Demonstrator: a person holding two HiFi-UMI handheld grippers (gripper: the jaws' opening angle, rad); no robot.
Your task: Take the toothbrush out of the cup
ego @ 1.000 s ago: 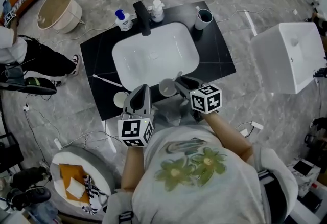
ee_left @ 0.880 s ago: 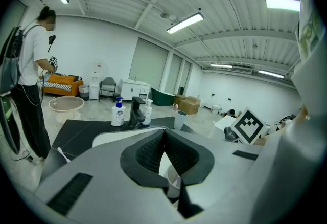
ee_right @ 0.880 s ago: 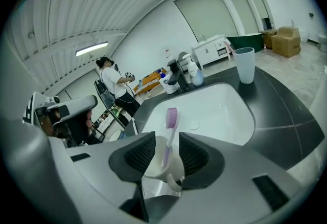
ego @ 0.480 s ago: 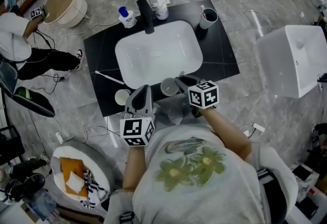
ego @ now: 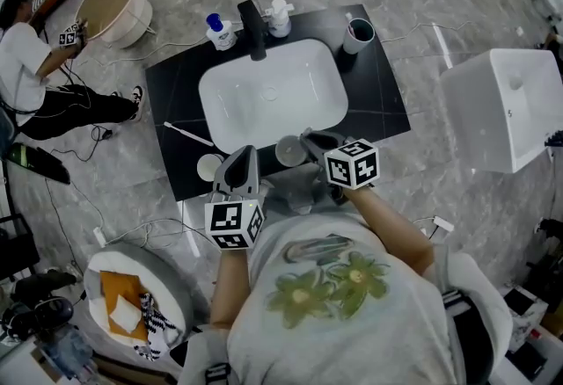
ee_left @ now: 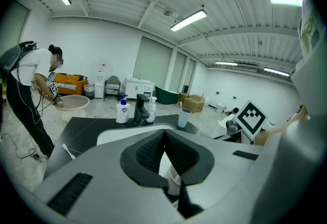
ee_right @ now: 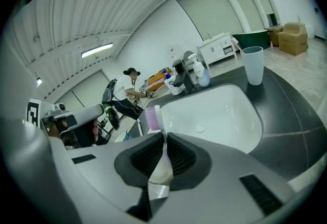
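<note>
My right gripper (ego: 308,141) (ee_right: 164,141) is shut on a white toothbrush (ee_right: 152,117). Its pink bristle head sticks up past the fingertips and its handle runs down between the pads. The gripper hangs right beside a pale cup (ego: 288,149) that stands on the black counter (ego: 383,102) at the sink's front rim. To the left of that cup, my left gripper (ego: 247,155) (ee_left: 164,138) has its pads meeting at the tips. A white cup-like shape shows through the gap lower down. I cannot tell if it touches the cup.
The white sink (ego: 230,106) fills the counter's middle, with a black faucet (ego: 253,30) and two pump bottles (ego: 221,32) behind. A second cup (ego: 358,33) stands at the back right. A spare toothbrush (ego: 186,135) and a round lid (ego: 208,168) lie front left. A person (ego: 35,67) stands far left.
Both grippers and the cup keep almost the same places. The person at the far left has moved further into view.
</note>
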